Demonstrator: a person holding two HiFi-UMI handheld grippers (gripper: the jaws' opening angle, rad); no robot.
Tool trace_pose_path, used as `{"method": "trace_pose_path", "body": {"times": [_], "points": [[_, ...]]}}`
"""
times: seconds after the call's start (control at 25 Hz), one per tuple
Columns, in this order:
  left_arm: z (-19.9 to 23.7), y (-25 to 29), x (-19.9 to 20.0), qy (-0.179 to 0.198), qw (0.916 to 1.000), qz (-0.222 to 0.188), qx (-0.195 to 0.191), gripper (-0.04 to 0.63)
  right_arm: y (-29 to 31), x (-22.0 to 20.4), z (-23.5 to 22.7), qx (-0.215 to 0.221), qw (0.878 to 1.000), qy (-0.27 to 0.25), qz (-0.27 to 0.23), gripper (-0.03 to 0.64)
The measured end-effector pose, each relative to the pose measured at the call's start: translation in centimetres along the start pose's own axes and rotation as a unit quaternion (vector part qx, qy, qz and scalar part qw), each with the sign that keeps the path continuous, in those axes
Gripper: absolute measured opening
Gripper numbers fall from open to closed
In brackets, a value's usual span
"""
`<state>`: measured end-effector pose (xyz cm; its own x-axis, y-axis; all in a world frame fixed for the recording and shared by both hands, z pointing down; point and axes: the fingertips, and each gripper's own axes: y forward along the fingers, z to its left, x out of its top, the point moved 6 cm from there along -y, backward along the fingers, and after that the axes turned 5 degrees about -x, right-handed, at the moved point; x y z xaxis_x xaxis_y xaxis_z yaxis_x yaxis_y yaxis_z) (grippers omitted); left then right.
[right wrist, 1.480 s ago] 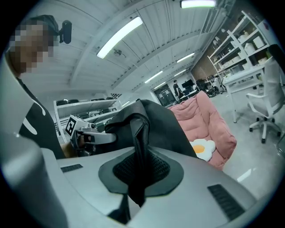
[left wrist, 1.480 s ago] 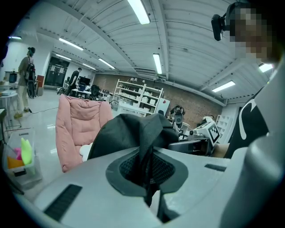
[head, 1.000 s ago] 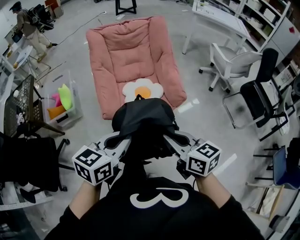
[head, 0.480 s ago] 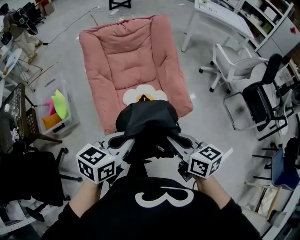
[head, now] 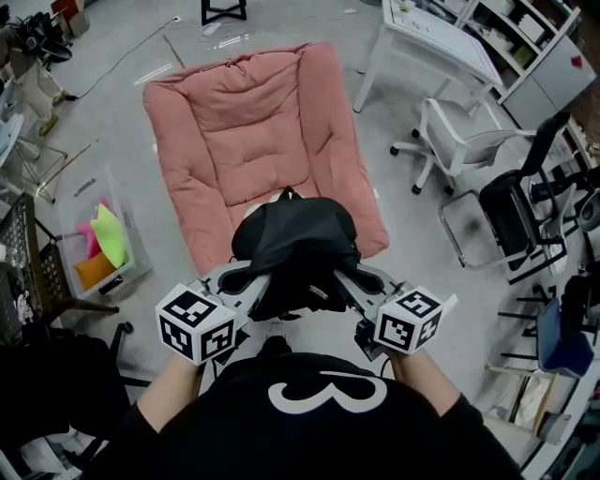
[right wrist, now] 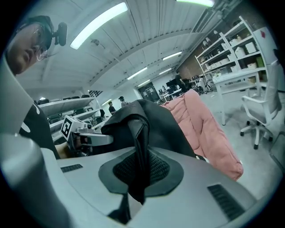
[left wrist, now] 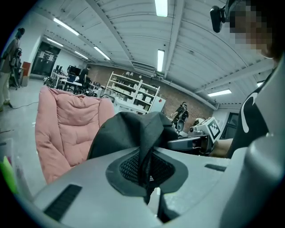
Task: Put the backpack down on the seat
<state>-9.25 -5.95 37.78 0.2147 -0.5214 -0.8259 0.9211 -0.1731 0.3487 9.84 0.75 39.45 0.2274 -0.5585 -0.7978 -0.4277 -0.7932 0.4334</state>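
A grey floor [head: 412,244] spreads through the room. A white desk [head: 450,47] stands on it, with a white office chair [head: 469,141] just beside it, shelves [head: 525,28] behind it, a black chair [head: 506,211] near and a clear bin [head: 84,187] well apart.

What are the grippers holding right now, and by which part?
Both hold the black fabric backpack: left gripper pinching a fabric fold on its left side, right gripper one on its right.

the backpack [head: 295,230] is black, the quilted seat [head: 248,141] pink, the office chair [head: 469,141] white.
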Motion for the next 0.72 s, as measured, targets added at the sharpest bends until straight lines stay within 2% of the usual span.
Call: {"method": "trace_pose_path", "body": {"times": [0.16,0.36,0.72], "points": [[2.3,1.2,1.4,0.001,0.9999,0.005,-0.010,0.011,2.0,1.7,-1.3,-0.015,1.000,0.001,-0.008,0.031],[4.9,2.3,2.9,0.010,0.9999,0.009,-0.002,0.011,4.4,3.4,-2.6,-0.014,1.000,-0.006,-0.011,0.031],[9.2,4.3,6.5,-0.002,0.9988,0.001,0.048,0.012,9.5,7.6,-5.8,0.026,1.000,-0.008,0.003,0.031]]}}
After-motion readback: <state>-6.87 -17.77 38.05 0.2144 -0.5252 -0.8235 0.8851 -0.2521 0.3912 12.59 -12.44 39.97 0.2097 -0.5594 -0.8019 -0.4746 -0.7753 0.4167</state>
